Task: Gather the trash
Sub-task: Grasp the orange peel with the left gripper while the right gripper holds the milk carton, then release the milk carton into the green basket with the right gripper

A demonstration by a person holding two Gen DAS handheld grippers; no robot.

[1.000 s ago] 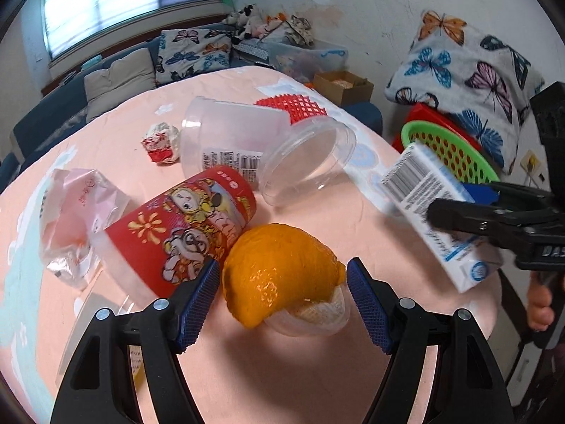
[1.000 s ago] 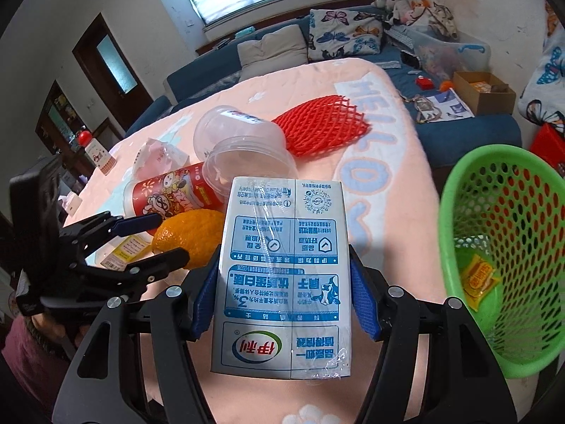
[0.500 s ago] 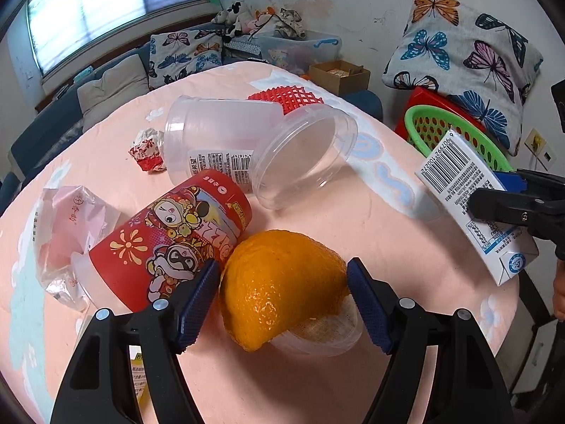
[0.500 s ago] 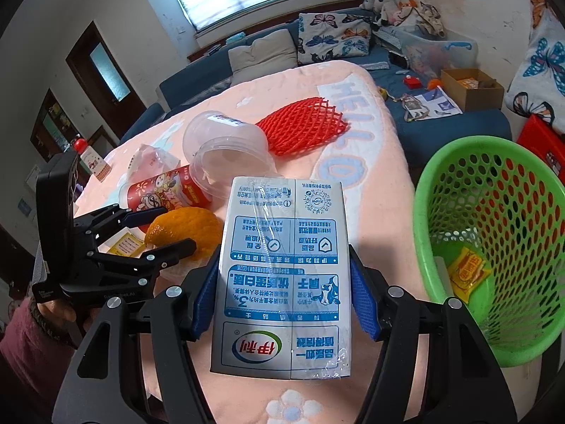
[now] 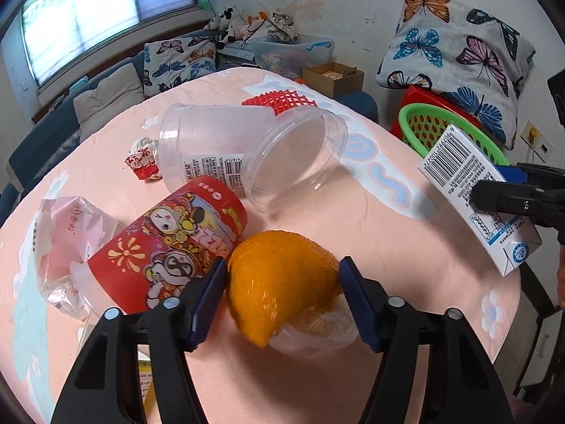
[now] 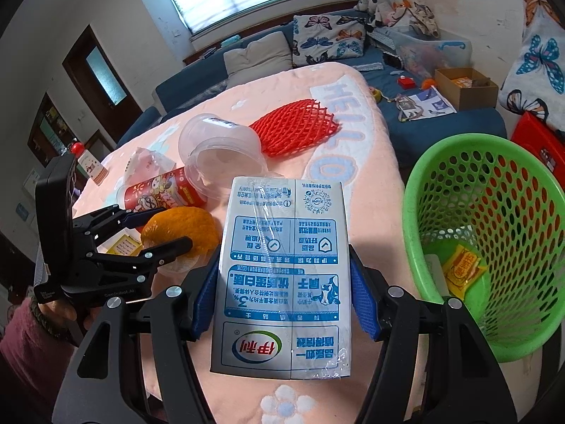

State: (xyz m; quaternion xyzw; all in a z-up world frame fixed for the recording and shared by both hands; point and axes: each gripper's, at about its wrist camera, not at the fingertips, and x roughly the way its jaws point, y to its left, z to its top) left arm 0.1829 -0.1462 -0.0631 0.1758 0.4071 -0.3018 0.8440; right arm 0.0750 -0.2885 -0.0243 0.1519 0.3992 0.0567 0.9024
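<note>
An orange peel [image 5: 282, 282] lies over a small clear plastic cup [image 5: 317, 332] on the pink tablecloth [image 5: 353, 219]. My left gripper [image 5: 281, 289] is closing its jaws on the peel, and both blue pads touch its sides; it also shows as the left gripper [image 6: 159, 229] in the right wrist view. My right gripper [image 6: 282, 296] is shut on a white and blue milk carton [image 6: 282, 275], held above the table edge. That carton [image 5: 459, 169] also shows at the right of the left wrist view. A green basket [image 6: 494, 183] stands just right of the carton.
A red printed cup [image 5: 169, 247] lies against the peel's left. Behind it lie a clear jar [image 5: 219, 141], a red foam net [image 6: 293, 127], a pink plastic bag [image 5: 67, 226] and a crumpled wrapper [image 5: 141, 159]. Yellow packets [image 6: 459, 268] lie in the basket.
The left jaws have drawn in until the pads meet the orange peel. The right gripper keeps its hold on the carton and has barely shifted.
</note>
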